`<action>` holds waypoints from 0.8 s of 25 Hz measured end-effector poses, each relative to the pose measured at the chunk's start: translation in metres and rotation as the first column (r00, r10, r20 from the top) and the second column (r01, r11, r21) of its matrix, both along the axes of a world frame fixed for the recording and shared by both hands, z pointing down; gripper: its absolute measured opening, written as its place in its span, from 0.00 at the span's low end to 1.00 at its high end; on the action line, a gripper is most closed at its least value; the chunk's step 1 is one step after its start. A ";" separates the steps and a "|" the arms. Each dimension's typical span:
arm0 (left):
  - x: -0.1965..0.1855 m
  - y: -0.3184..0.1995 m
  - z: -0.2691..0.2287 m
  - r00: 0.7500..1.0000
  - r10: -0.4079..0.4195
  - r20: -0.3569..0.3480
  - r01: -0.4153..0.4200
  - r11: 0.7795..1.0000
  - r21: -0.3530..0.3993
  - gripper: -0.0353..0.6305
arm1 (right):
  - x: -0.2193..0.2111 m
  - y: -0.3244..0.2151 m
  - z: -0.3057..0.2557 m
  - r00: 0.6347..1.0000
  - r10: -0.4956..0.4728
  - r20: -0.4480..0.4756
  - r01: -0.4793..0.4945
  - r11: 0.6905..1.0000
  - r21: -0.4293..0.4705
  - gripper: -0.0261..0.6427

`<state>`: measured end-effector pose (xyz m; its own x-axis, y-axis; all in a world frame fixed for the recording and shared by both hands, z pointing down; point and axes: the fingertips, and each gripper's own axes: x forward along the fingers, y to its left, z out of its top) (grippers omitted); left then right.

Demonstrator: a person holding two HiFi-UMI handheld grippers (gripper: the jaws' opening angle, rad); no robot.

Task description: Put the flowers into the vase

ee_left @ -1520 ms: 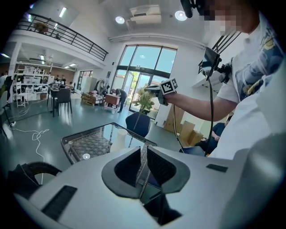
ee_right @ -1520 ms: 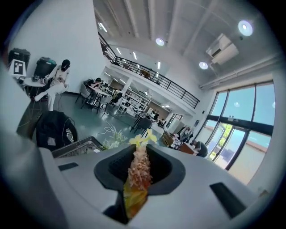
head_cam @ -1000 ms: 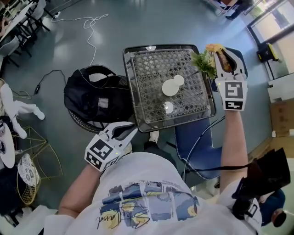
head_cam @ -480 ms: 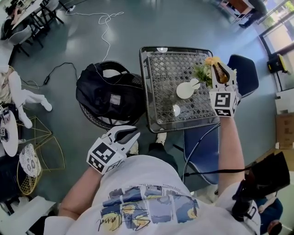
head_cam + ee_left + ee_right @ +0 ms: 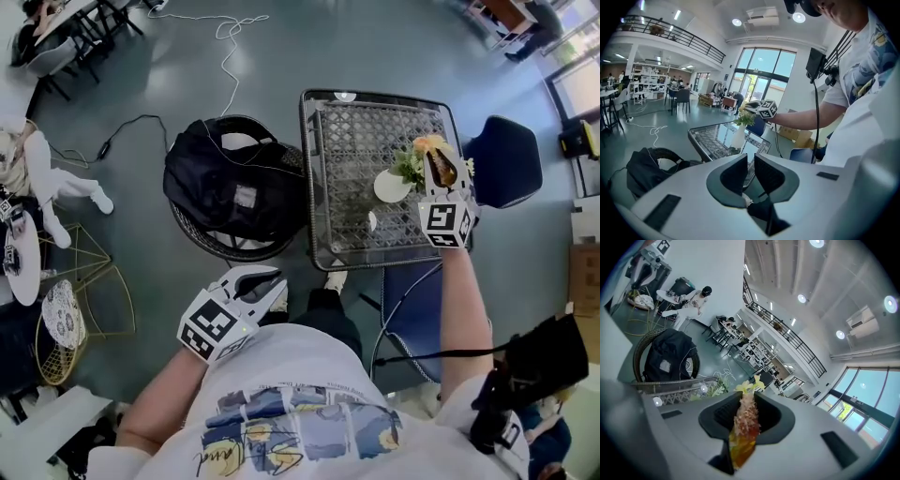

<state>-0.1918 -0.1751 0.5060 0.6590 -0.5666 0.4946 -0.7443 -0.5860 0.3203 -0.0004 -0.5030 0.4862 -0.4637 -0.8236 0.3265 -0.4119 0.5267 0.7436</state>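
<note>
Right hand-held gripper (image 5: 439,171) is clamped on the orange-and-yellow flower bunch with green leaves (image 5: 427,155); the white vase (image 5: 390,186) stands just beside it at 8 o'clock, on the grey metal-mesh tabletop (image 5: 356,131). Left hand-held gripper (image 5: 267,281), jaws barely apart, holds nothing

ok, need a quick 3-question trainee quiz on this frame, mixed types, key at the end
1. True or false: the left tool is over the table.
2. Which tool grips the flowers? A) left B) right C) neither
3. Fill in: the white vase stands on the ____.
Key: 1 false, it is off the table, near the person's torso; 2 B, the right tool; 3 table.
</note>
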 end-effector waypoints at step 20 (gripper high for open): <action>-0.006 0.006 0.012 1.000 0.004 -0.017 -0.004 1.000 -0.025 0.10 | -0.007 0.002 0.010 0.991 0.013 0.130 -0.002 0.996 -0.084 0.27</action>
